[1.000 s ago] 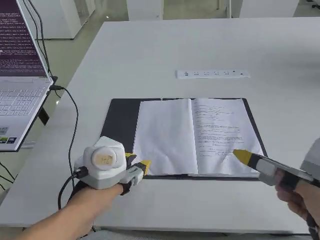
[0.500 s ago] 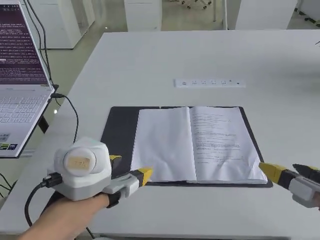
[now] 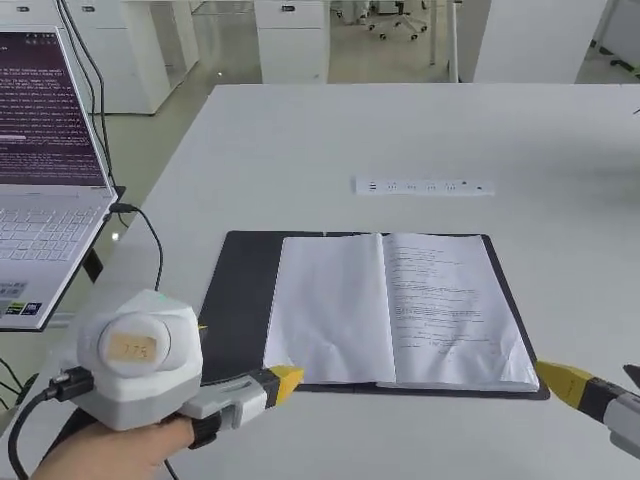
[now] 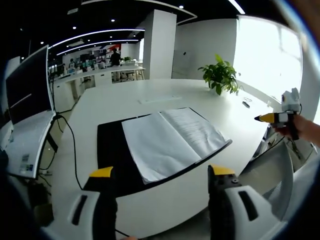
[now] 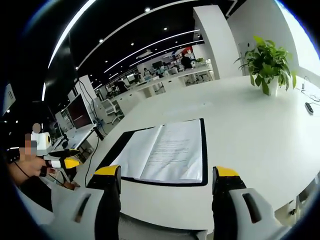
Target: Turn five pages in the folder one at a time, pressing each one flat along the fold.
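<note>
Left gripper (image 4: 161,171) hangs with its yellow-tipped jaws wide apart and nothing between them. In the head view it sits at about 7 o'clock from the folder (image 3: 235,290), held in a hand (image 3: 110,450) near the table's front edge. In the left gripper view the folder lies ahead at 12 o'clock, beyond the gap between the jaws and clear of both tips.

An open laptop (image 3: 45,200) stands at about 9 o'clock from the folder, off the table's left edge, its screen showing lines of text. A black cable (image 3: 152,255) runs down from its corner toward the left gripper.

The black folder lies open and flat on the white table (image 3: 300,130), in the middle of the near half. Part of its dark inside cover shows bare on the left. A blank white page (image 3: 325,310) lies left of the fold and a printed page (image 3: 450,305) lies right of it. Both are down flat, and the blank page's lower left corner looks slightly crinkled.

A white power strip (image 3: 424,187) lies at 12 o'clock from the folder, well apart from it and parallel to its far edge.

The right gripper (image 5: 166,171) is at about 4 o'clock from the folder in the head view, at the frame's lower right edge, just off the folder's corner. Its own view shows both jaws spread apart and holding nothing, with the folder ahead at 12 o'clock and bare table between. A potted plant (image 5: 265,60) stands on the far side of the table at about 2 o'clock in that view.
</note>
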Motion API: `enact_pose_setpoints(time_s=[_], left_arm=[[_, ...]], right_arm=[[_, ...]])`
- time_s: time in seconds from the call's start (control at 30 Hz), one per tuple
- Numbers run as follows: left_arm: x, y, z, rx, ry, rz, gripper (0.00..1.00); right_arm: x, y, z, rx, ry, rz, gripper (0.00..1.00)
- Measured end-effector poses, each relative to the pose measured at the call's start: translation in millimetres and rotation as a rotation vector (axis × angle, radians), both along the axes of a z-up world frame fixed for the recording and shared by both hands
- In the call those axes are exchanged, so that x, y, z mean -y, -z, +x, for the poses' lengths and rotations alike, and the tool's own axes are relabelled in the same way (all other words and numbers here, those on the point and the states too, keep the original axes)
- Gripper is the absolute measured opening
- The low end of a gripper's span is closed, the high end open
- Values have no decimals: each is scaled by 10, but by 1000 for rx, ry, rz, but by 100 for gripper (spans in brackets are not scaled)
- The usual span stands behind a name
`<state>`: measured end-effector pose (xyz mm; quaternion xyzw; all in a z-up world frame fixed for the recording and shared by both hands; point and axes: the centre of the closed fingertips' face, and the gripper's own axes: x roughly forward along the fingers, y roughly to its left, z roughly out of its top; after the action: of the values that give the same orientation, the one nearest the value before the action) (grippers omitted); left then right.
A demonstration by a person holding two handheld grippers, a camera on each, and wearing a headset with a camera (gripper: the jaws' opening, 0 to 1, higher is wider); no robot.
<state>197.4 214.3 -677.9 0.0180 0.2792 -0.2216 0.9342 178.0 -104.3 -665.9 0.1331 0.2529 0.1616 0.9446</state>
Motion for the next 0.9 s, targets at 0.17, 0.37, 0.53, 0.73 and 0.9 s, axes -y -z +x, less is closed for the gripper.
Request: enact_pose_setpoints(time_s=[0.17, 0.37, 0.53, 0.73, 0.9], left_arm=[[37, 35, 20, -1, 9, 17, 75], [130, 76, 111, 42, 42, 67, 70], [283, 155, 181, 47, 67, 65, 64], [590, 289, 251, 44, 140, 85, 58], [925, 421, 307, 36, 209, 87, 56]], right_arm=[[57, 29, 39, 0, 4, 3, 72], [83, 99, 84, -11, -4, 0, 70], [104, 179, 113, -18, -14, -10, 68], [84, 320, 118, -55, -34, -4, 65], [43, 455, 143, -84, -53, -2, 60]])
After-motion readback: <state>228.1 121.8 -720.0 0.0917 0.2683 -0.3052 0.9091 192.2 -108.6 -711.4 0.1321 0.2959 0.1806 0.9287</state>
